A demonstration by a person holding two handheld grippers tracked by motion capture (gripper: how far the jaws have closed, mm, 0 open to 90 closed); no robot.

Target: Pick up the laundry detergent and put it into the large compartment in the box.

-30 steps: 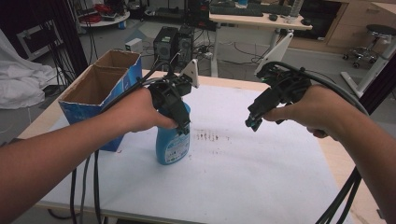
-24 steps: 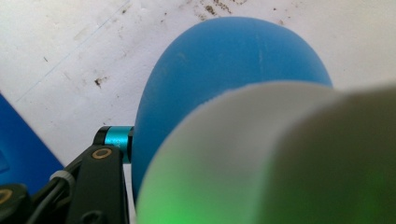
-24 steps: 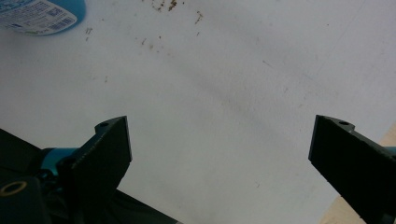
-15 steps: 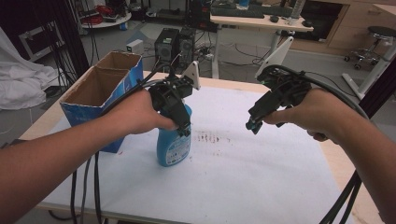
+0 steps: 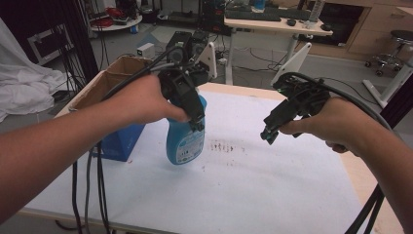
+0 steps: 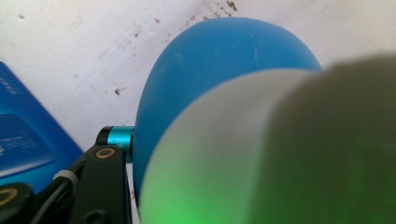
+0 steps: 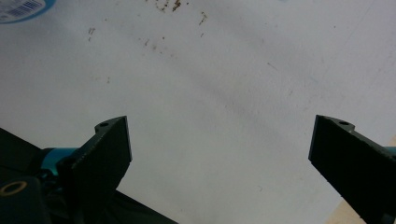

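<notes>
Left gripper clamped tight on the top of a blue spray bottle, bottle tilted over the white table cover, just beside the blue cardboard box. Right gripper hanging off to the side, well apart from the bottle, jaws spread wide, nothing between them. Brown specks between the two.

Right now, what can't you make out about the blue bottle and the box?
- Blue bottle: its top is hidden by the left gripper in the high view, and a blurred grey shape covers it in the left gripper view.
- Label print: too small to read.
- Cardboard box: the forearm hides its inside.
</notes>
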